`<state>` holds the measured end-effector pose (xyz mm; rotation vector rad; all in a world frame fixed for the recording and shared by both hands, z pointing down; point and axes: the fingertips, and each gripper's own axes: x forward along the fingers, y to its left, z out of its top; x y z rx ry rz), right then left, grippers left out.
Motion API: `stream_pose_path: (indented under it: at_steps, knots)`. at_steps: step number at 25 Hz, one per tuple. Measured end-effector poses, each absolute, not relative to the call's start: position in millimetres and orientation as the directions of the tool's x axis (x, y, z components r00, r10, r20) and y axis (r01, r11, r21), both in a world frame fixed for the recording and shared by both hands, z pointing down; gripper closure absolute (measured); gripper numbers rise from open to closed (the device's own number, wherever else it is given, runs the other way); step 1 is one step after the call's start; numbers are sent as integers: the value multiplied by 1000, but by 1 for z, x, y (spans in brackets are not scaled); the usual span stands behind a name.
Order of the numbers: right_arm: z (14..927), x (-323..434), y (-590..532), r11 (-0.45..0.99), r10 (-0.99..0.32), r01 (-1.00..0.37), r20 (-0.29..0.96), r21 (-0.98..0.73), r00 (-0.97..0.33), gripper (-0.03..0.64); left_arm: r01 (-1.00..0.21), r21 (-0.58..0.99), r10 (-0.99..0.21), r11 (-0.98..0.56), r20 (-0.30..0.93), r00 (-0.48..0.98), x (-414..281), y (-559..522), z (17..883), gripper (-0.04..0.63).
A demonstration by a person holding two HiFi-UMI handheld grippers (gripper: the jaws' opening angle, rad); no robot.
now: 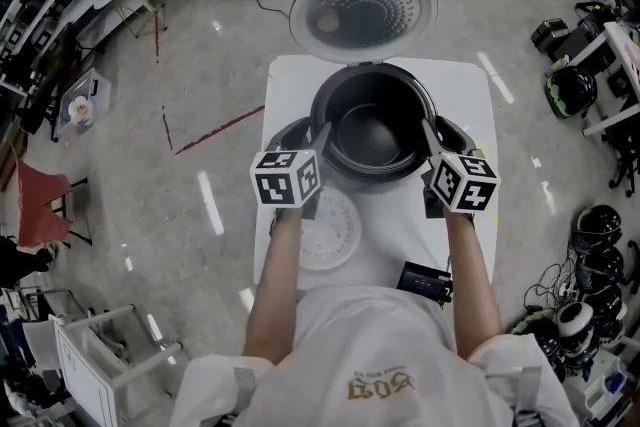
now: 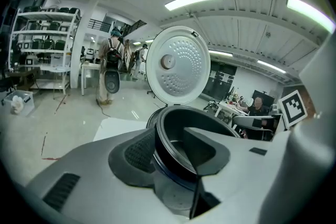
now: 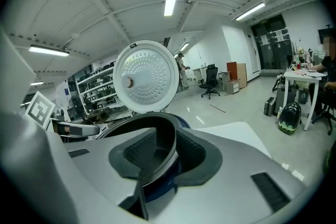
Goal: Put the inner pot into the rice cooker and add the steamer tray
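Inner pot in the open rice cooker, both tongs slack astride its rim.

On the white square table (image 1: 470,85) stands the dark round rice cooker (image 1: 288,131), its white perforated lid (image 1: 365,15) swung up at 12 o'clock. The black metal inner pot (image 1: 372,130) looks seated inside. The pale round steamer tray (image 1: 335,235) lies at 7 o'clock. My left gripper (image 1: 318,137) at 9 and right gripper (image 1: 430,130) at 3 straddle the rim, jaws apart. I'd lift both straight up without nudging the pot, then fetch the tray.
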<state>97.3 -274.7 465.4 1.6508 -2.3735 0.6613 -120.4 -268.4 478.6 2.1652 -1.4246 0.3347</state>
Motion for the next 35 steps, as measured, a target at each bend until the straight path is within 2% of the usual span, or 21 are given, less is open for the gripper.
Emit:
stream_pose_path:
  at_steps: [17,22,29,35]
  knots:
    - [451,64,-205,472,-761,-818,316,-328,-566,486,-923,333,-832,-194,442,334,-144,-195,473,410]
    - [447,22,-176,619,-669,-726,283,-299,-687,488,-936,328,-835,-129,473,280,-168,-168,486,411]
    - [487,-23,-127,705,-524,-631,361,-323,-771,488,-946,322,-808,-33,549,215,-200,-126,527,413]
    - [560,-39,-105,674,-401,-625,516,-393,-757,474,-952,304,-740,10,643,198,-222,-96,582,413]
